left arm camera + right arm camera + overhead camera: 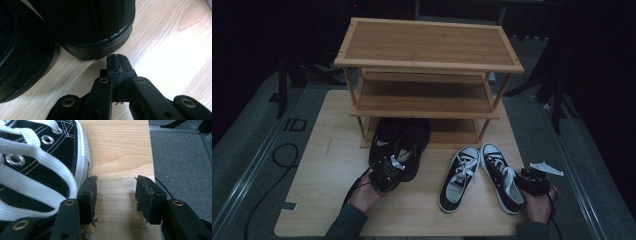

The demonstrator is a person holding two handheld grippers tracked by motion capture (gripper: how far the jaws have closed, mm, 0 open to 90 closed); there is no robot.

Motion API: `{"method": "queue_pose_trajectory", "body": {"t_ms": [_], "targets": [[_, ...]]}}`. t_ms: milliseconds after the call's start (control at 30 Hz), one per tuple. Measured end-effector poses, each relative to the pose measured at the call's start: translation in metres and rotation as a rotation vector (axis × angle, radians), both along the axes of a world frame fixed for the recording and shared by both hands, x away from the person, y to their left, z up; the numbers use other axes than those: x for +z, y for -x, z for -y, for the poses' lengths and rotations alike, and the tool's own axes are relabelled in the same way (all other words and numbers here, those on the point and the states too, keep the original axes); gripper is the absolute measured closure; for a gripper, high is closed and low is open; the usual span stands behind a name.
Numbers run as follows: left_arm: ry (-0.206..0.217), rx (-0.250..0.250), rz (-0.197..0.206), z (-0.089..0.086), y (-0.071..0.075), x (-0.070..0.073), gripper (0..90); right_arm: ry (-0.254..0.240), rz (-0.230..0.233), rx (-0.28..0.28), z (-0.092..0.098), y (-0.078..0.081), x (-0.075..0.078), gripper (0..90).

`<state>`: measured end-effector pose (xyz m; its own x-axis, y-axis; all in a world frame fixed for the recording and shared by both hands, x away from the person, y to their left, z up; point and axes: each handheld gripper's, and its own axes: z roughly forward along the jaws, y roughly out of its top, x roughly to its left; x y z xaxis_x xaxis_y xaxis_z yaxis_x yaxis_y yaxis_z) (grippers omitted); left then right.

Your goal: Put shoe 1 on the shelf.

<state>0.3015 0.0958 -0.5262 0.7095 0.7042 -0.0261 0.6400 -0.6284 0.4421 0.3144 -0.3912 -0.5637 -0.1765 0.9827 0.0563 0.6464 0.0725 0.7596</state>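
I've got the left gripper [117, 60] low at the heel of the black sneaker pair [399, 145], jaws pressed flat together with nothing between them. In its own view the tips sit just short of the nearer black heel [100, 47], apart from it, over bare table [162, 37]. Those sneakers lie toes-in under the bamboo shoe rack [427, 75], at its lowest shelf, so they're partly home already.

My right gripper [116, 195] hangs just right of the black-and-white canvas high-top [37, 165], jaws spread, empty, the inner jaw beside the rubber sidewall; I can't tell whether it touches. From above, that canvas pair [479, 175] sits in front of the rack, off to its right side.

Risks as I read them: shoving the black heel with closed jaws could skew the shoe against the rack's leg, or slip off the rounded rubber and scrape the table. On the right, a loose white lace [30, 185] could snag in the jaws when I close.
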Motion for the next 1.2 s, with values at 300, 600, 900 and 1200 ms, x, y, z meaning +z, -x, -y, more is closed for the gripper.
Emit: {"method": "queue_pose_trajectory", "body": {"t_ms": [300,600,900,1200], "targets": [[-0.015,0.004,0.015,0.004,-0.004,-0.002,90.0,0.000,0.000,0.000,0.000,0.000,0.000,51.4],[0.009,0.037,0.054,0.009,-0.015,0.002,90.0,0.001,0.000,0.000,0.000,0.000,0.000,51.4],[-0.017,0.048,0.108,0.021,-0.022,0.008,90.0,0.000,0.000,0.000,0.000,0.000,0.000,51.4],[-0.036,0.010,0.096,0.029,-0.019,0.002,90.0,0.000,0.000,0.000,0.000,0.000,0.000,51.4]]}}
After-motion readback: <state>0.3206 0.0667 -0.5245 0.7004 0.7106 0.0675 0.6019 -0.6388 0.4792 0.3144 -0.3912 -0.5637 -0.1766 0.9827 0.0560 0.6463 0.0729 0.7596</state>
